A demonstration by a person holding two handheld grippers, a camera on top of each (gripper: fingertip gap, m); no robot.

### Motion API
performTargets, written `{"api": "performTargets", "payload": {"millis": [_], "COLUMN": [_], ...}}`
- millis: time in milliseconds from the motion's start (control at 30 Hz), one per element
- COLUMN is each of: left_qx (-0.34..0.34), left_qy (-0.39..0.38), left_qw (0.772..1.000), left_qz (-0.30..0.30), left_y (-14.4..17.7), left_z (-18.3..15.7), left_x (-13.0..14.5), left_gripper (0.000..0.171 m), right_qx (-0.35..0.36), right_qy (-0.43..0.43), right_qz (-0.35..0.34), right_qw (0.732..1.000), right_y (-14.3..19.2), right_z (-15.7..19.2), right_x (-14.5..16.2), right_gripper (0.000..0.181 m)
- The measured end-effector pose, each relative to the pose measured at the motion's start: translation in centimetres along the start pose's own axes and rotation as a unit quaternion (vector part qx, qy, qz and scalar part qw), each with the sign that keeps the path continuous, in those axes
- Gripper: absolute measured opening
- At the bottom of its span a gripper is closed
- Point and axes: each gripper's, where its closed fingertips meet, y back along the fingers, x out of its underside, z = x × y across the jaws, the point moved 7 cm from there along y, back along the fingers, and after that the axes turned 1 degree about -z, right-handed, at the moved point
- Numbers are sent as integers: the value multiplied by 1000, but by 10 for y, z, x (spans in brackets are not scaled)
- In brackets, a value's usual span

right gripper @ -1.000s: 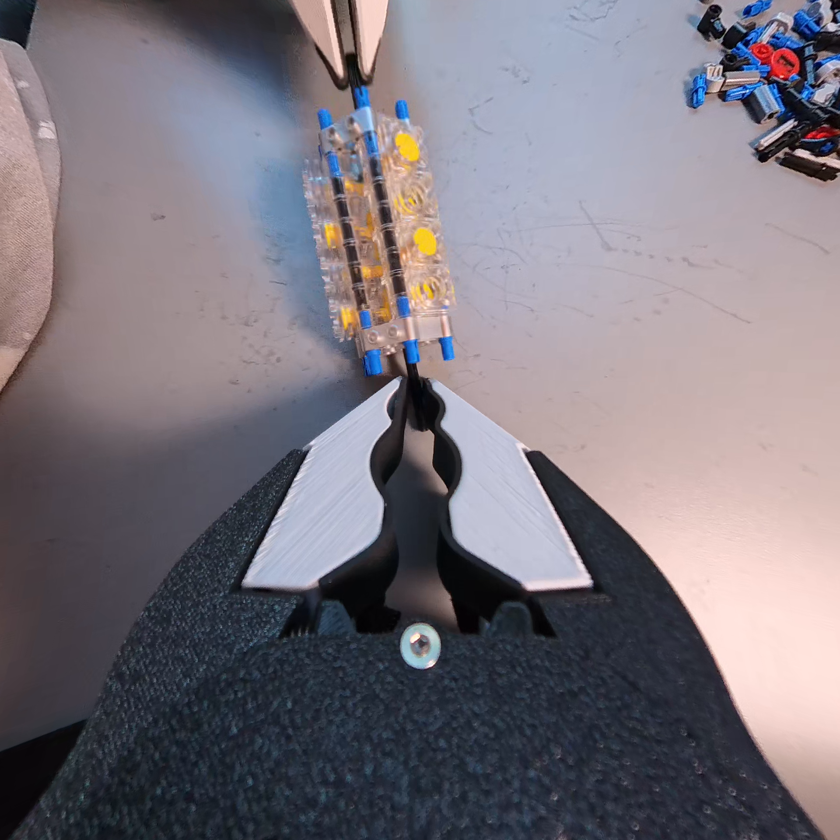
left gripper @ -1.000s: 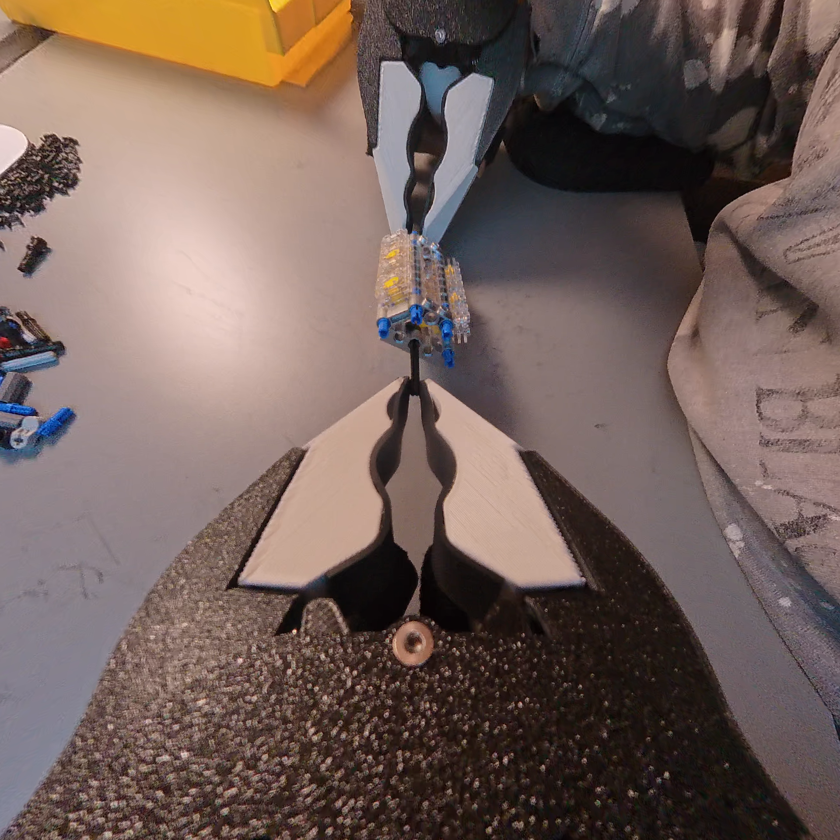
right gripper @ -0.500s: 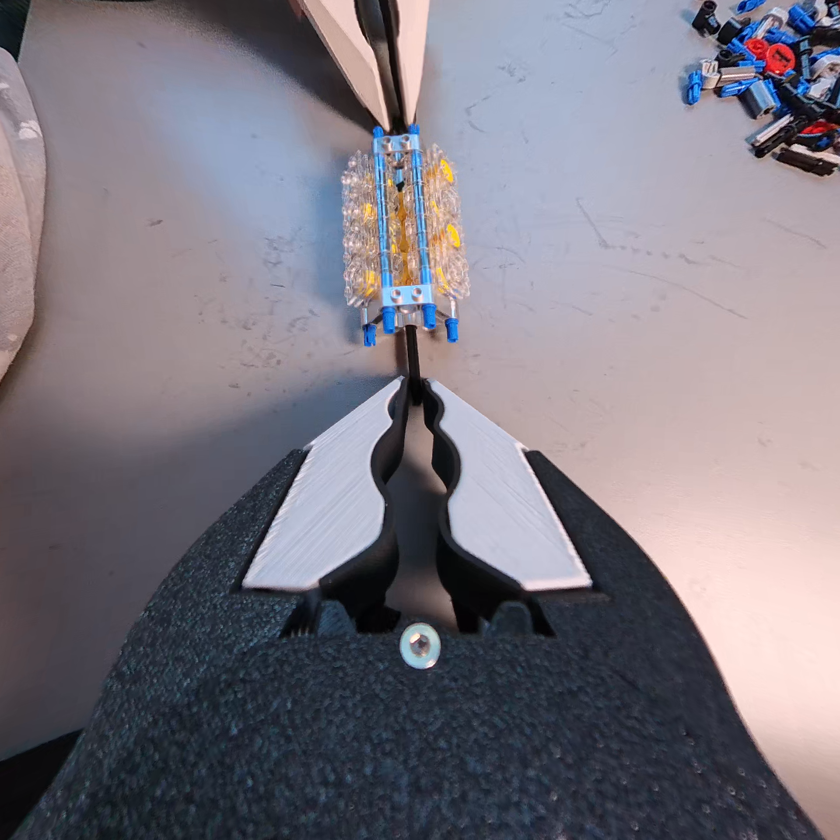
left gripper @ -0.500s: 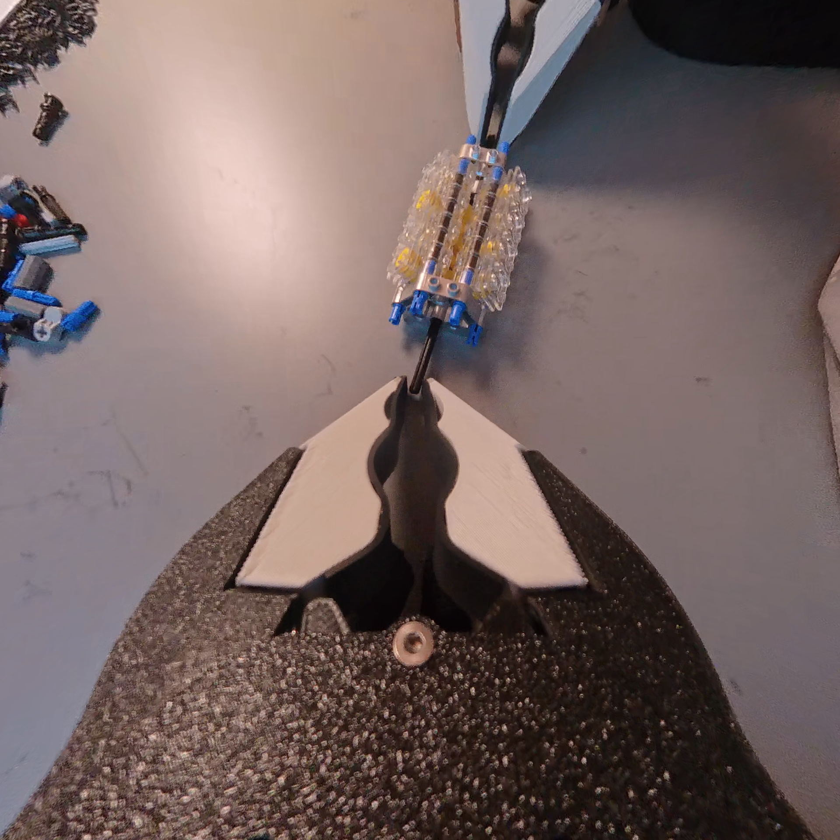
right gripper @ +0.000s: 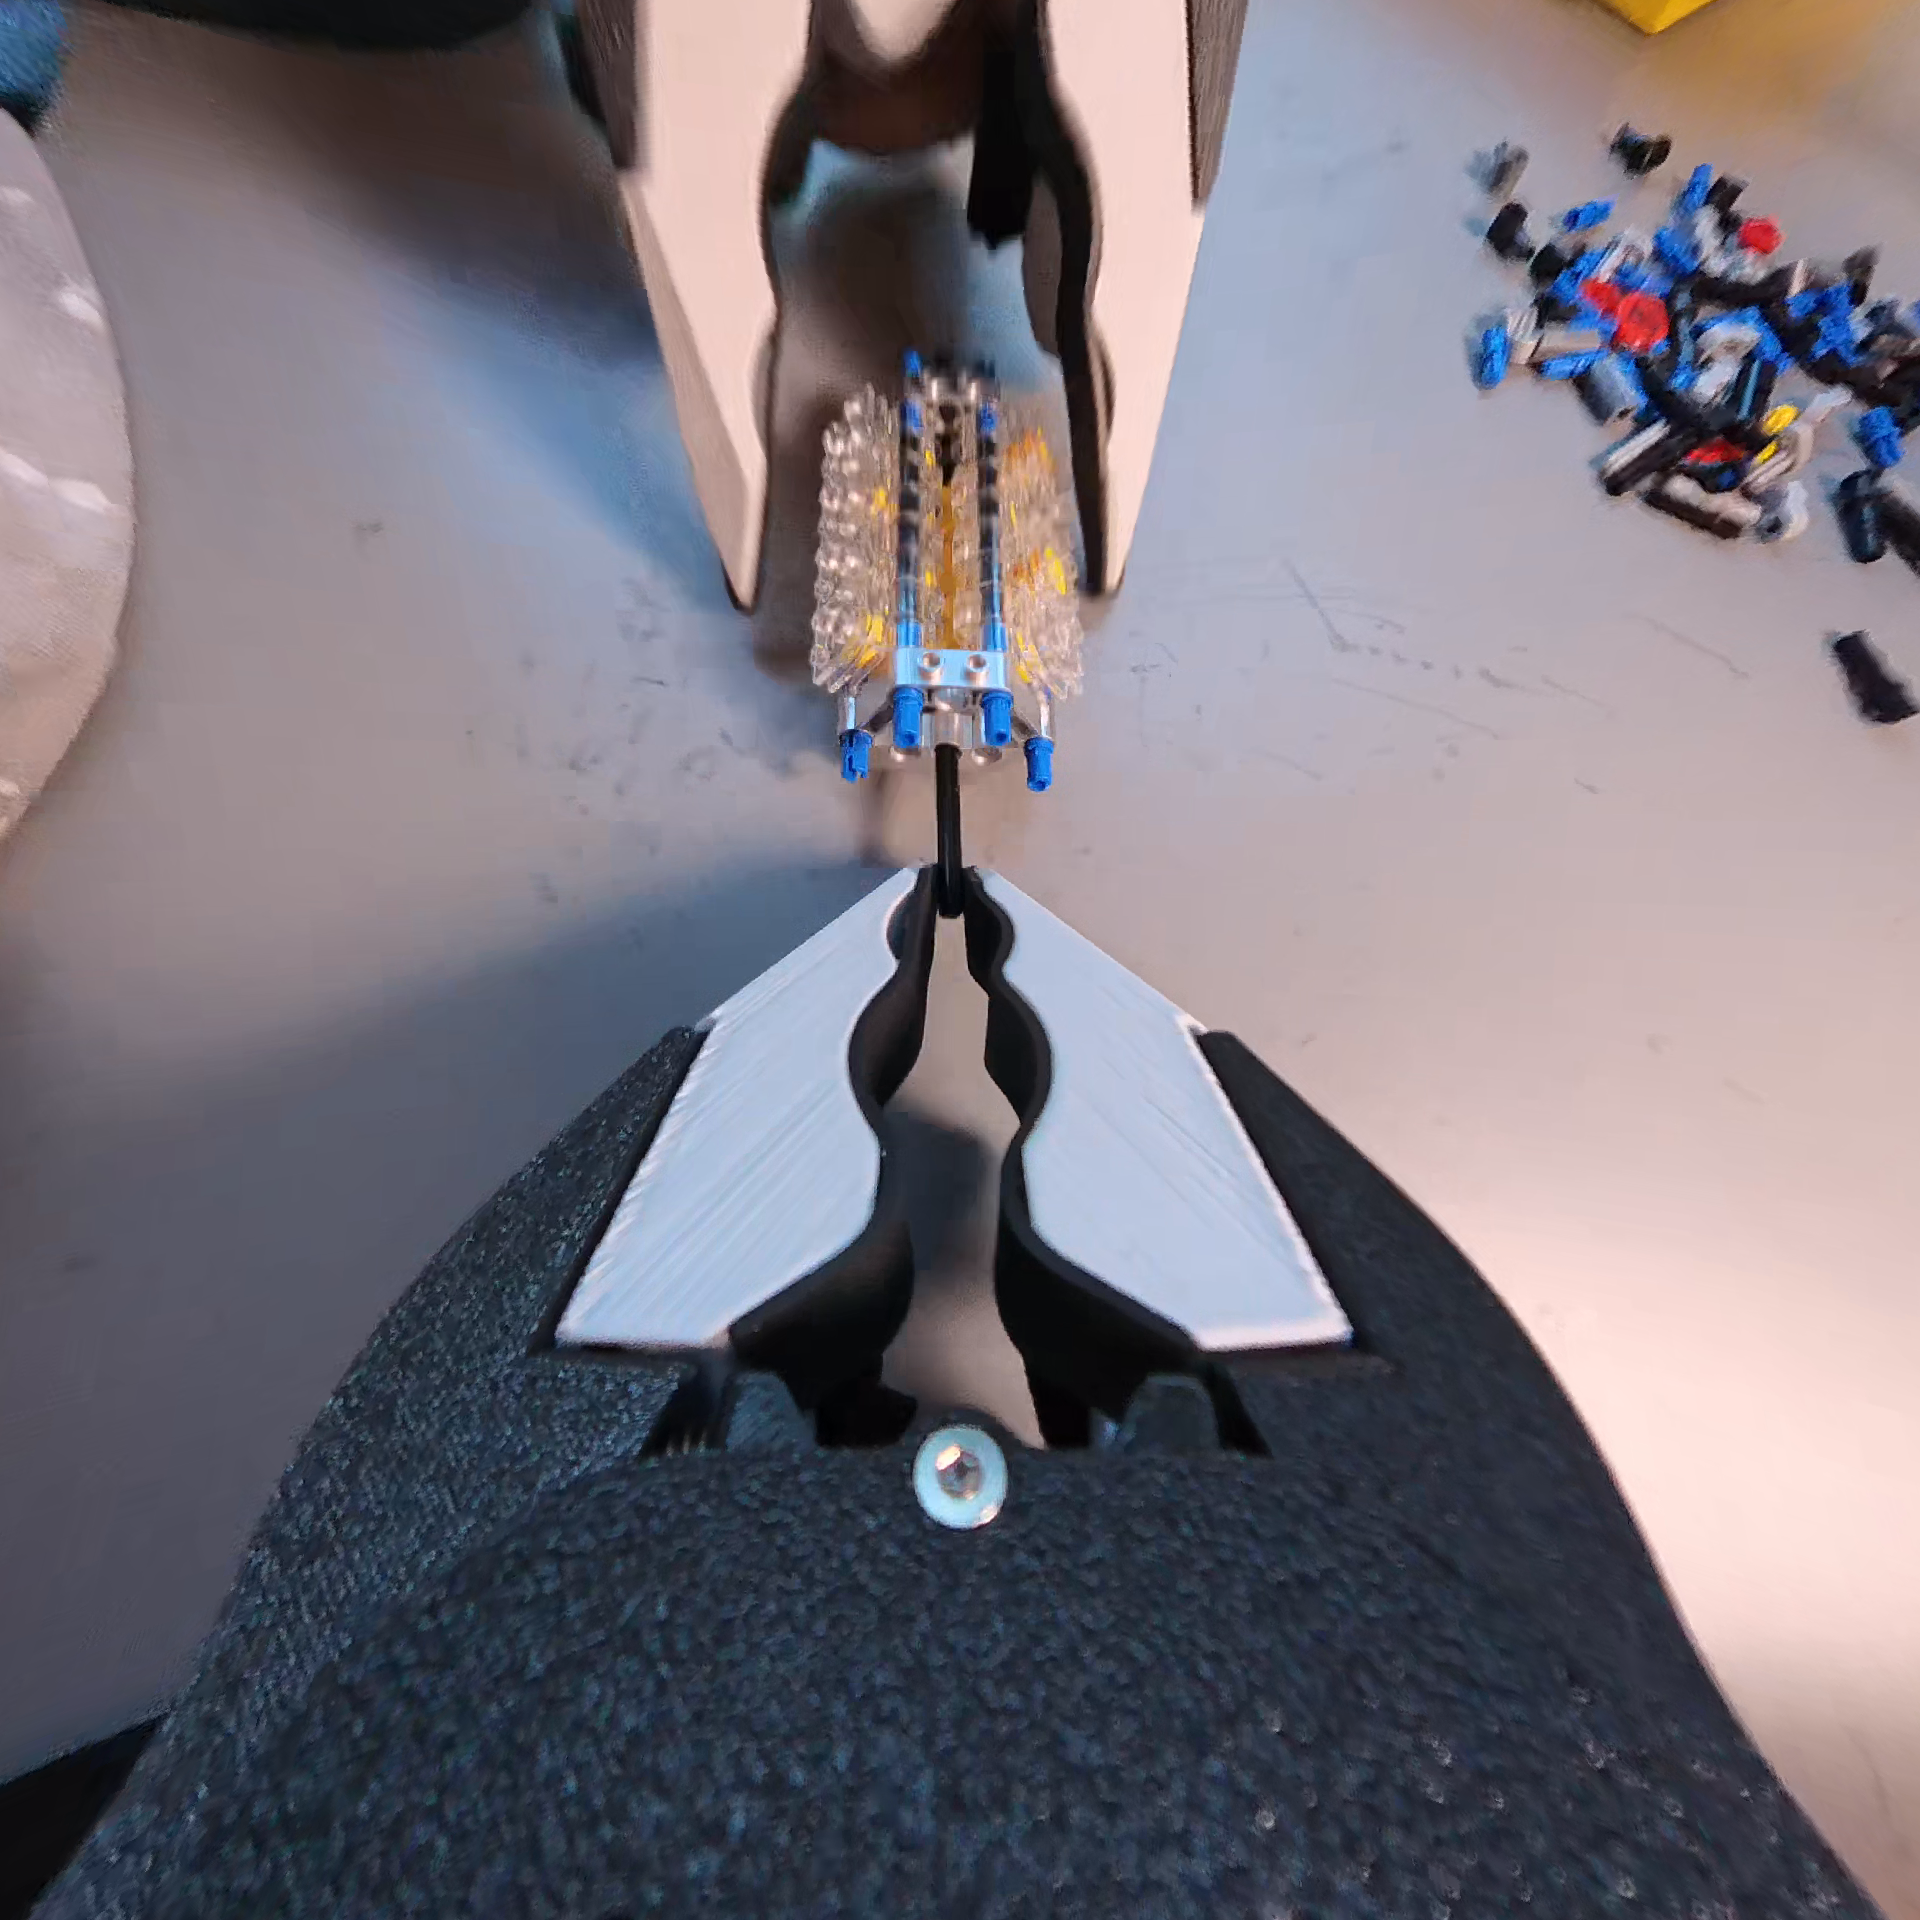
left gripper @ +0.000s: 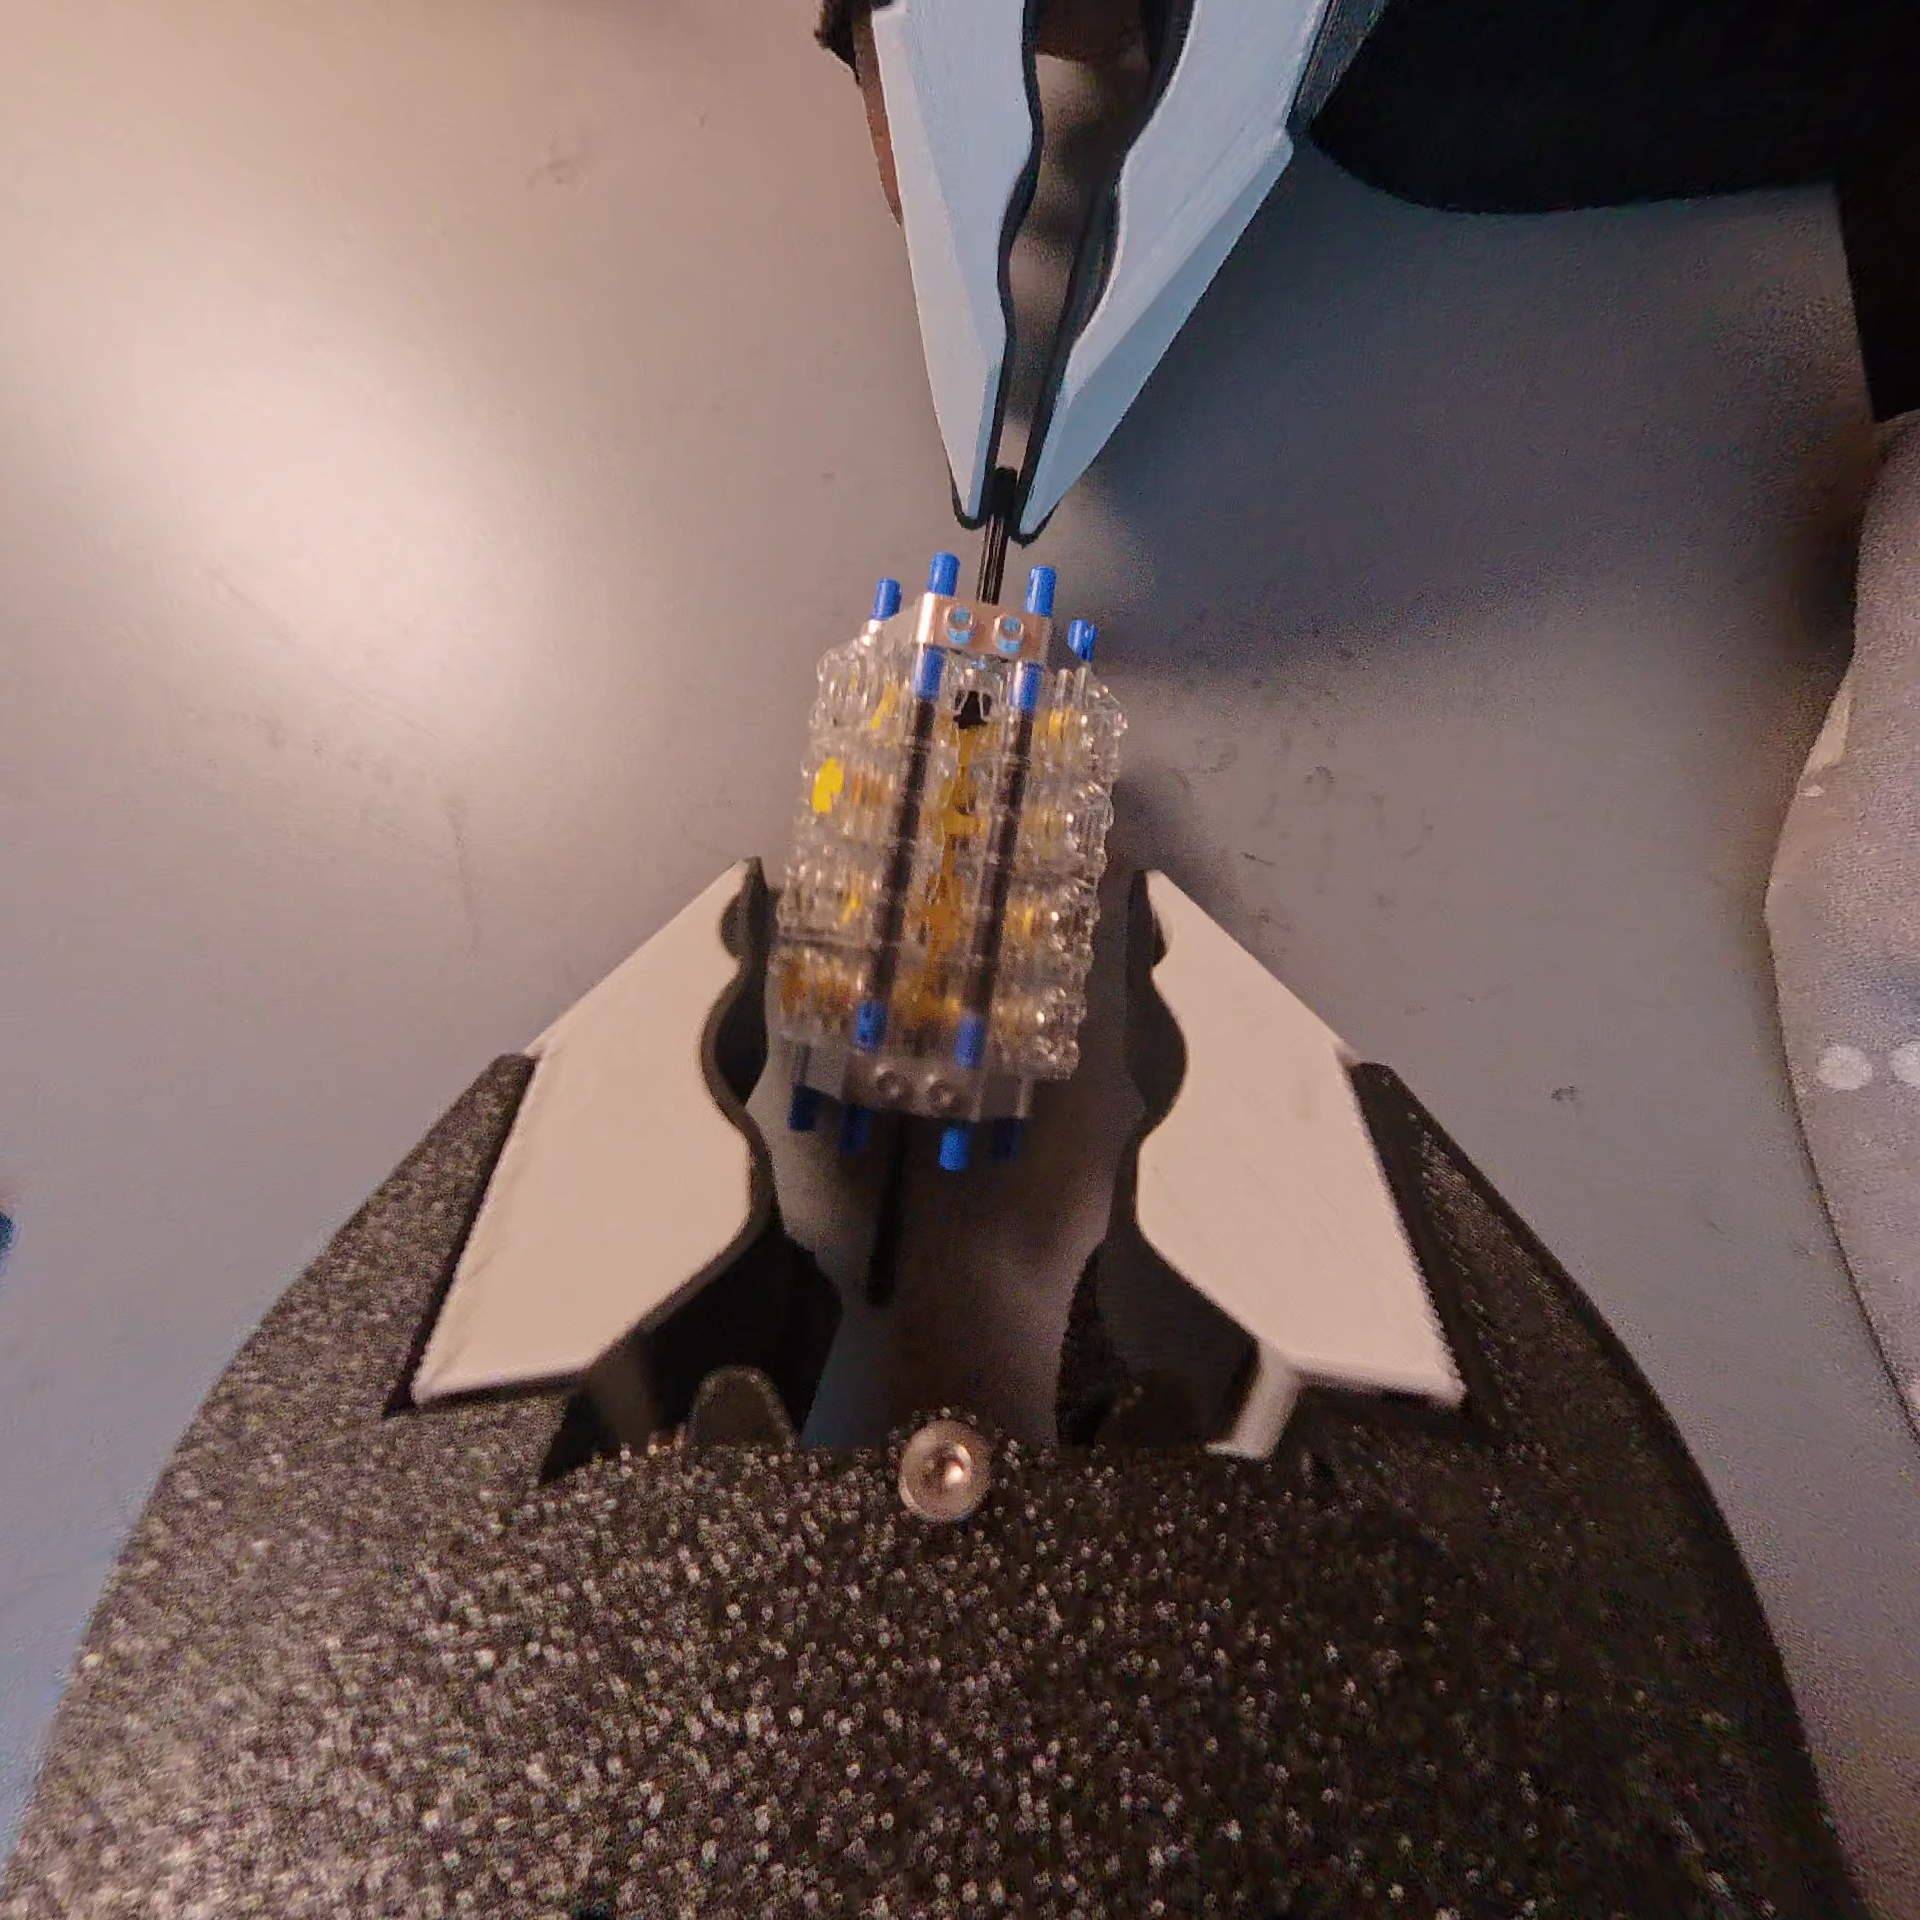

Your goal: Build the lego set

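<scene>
Held piece: one drum-shaped brick assembly (left gripper: 940, 883) of clear studded parts with yellow inside, blue pins at both ends and one thin black axle (right gripper: 948, 821) through it, at frame centre in both views.
Right gripper (right gripper: 948, 902): two white fingers pinched tight on the black axle's end, carrying the assembly above the grey tabletop (left gripper: 364, 520).
Left gripper (left gripper: 940, 899): two white fingers spread wide, one on each side of the assembly; contact unclear.
Loose parts: one scattered pile of small blue, black, grey and red bricks (right gripper: 1714, 353), upper right of the right wrist view.
Edge: grey patterned cloth (left gripper: 1860, 935), right side.
</scene>
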Motion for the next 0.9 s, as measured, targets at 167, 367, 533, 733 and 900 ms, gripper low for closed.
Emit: {"api": "performTargets", "payload": {"millis": [167,367,533,733,900], "left_qx": [7,63,72,70,70], "left_qy": [-37,-33,-38,-45,-50], "left_qw": [997,969,957,948,949], "left_qz": [-60,-236,-280,-307,-304], "left_y": [3,19,27,36,36], "left_z": [3,-8,-9,-10,-11], "left_x": [-18,-36,-42,-43,-43], "left_gripper": [59,58,57,57,57], "right_qx": [19,24,-10,-10,-15], "right_qy": [-8,-19,-36,-22,-21], "right_qz": [-132,-298,-340,-334,-323], "right_qw": [991,954,940,942,946], "right_y": [30,59,70,70,64], "right_z": [-4,4,7,10,12], "right_x": [-25,-64,-69,-69,-68], "right_gripper": [2,3,22,32,35]}}
